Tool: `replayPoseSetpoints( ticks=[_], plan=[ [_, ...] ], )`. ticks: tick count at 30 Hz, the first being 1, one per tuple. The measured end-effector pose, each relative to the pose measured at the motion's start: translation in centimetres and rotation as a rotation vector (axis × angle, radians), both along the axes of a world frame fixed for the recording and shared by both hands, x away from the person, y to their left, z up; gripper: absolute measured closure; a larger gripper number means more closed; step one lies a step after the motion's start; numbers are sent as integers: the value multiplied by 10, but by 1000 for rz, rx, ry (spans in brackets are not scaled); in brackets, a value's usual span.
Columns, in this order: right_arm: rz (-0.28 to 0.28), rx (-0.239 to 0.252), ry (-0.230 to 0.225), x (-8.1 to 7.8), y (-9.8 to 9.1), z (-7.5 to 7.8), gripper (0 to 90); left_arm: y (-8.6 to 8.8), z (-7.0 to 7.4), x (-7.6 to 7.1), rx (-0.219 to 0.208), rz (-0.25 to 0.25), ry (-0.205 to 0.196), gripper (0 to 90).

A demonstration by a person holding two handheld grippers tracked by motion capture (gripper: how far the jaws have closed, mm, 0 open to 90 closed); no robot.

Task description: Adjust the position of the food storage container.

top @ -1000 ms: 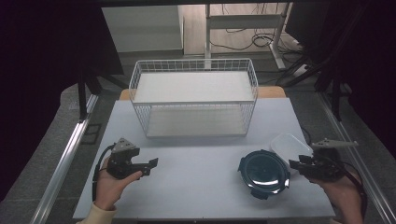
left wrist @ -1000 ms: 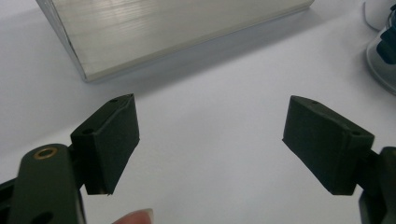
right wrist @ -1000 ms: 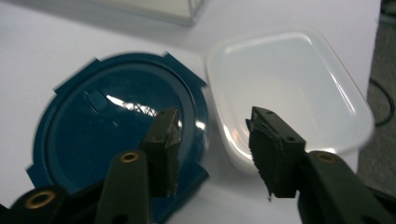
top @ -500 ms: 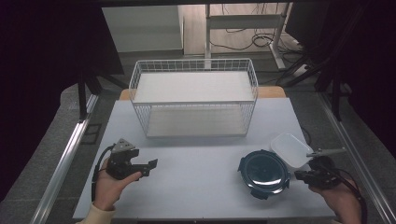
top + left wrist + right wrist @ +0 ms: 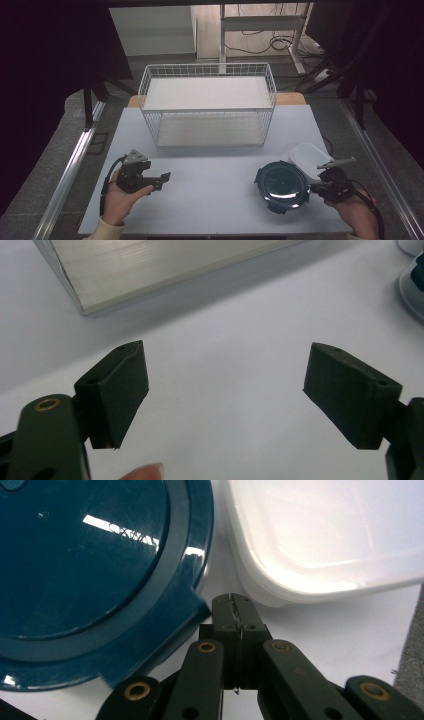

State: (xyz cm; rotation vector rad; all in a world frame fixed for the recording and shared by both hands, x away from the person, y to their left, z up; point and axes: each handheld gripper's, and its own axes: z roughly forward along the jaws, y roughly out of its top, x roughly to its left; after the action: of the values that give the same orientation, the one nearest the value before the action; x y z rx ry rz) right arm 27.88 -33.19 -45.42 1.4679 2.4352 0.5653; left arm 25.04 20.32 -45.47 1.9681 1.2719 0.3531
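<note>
Table (image 5: 210, 200): white top, pale and matte, set on a grey floor.
Wire basket (image 5: 207, 102): white, rectangular, at the far middle of the table, upright, with a white floor panel inside.
Rail (image 5: 67, 172): metal, runs along the left side of the table.
Cables (image 5: 260, 42): dark, lying on the floor beyond the basket, near a white frame leg.

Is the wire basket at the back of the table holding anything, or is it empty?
Empty. In the high view the wire basket shows nothing but its bare pale floor through the open top and mesh walls.
</note>
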Motion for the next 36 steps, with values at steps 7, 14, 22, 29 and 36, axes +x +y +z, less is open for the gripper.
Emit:
replayPoseSetpoints(
  ticks=[7, 14, 22, 29, 36],
  plan=[
    [44, 22, 3, 0, 11, 0, 893, -2, -3, 1, 12, -6, 4, 180],
    [53, 11, -11, 1, 19, -1, 893, -3, -3, 1, 13, -10, 5, 180],
    [70, 5, -30, 2, 31, -2, 893, -5, -5, 2, 16, -14, 12, 180],
    [89, 2, -42, 4, 40, -3, 893, -4, -6, 3, 18, -14, 15, 181],
    [93, 3, -52, 5, 47, -4, 893, -5, -7, 3, 19, -16, 15, 181]
  ],
)
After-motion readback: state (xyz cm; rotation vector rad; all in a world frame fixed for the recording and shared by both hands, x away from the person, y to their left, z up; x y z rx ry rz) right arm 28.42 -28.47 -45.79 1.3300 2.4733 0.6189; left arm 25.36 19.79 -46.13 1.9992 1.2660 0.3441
